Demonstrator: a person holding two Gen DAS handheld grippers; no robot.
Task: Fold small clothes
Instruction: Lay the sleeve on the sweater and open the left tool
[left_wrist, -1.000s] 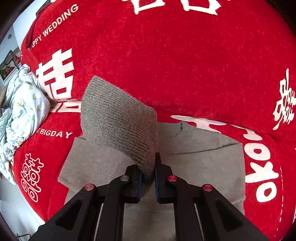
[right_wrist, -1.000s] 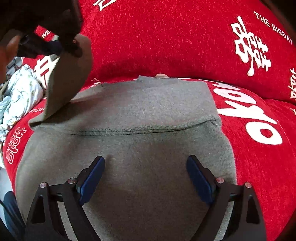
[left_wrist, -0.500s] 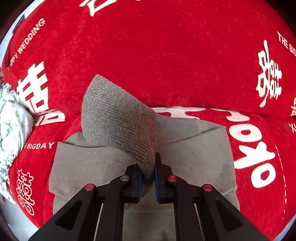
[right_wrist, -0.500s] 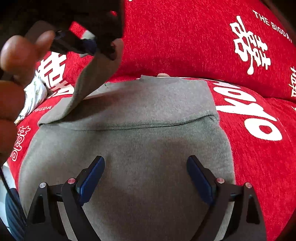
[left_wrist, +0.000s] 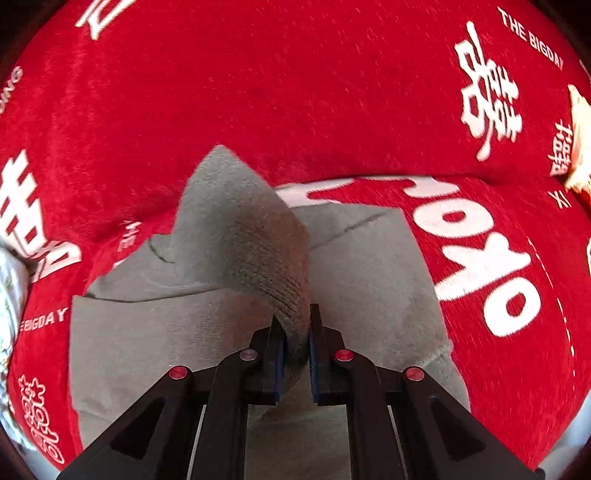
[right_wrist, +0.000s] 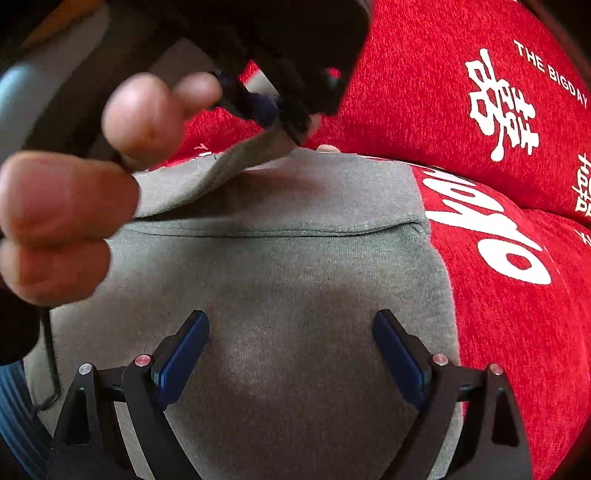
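A small grey knit sweater (right_wrist: 280, 280) lies flat on a red cover (right_wrist: 461, 74) with white lettering. My left gripper (left_wrist: 295, 332) is shut on the ribbed cuff of the grey sleeve (left_wrist: 251, 236) and holds it lifted over the sweater's body (left_wrist: 369, 266). In the right wrist view the left gripper (right_wrist: 291, 122) and the hand holding it hang over the sweater's upper left, with the sleeve (right_wrist: 229, 166) trailing down from it. My right gripper (right_wrist: 291, 332) is open and empty, low over the sweater's lower middle.
The red cover (left_wrist: 295, 92) rises behind the sweater like a cushion or backrest. A pale floral cloth (left_wrist: 9, 291) lies at the far left edge. A pale object (left_wrist: 580, 147) shows at the far right edge.
My left gripper has carried the sleeve rightward over the sweater's body. The right gripper has stayed still and open.
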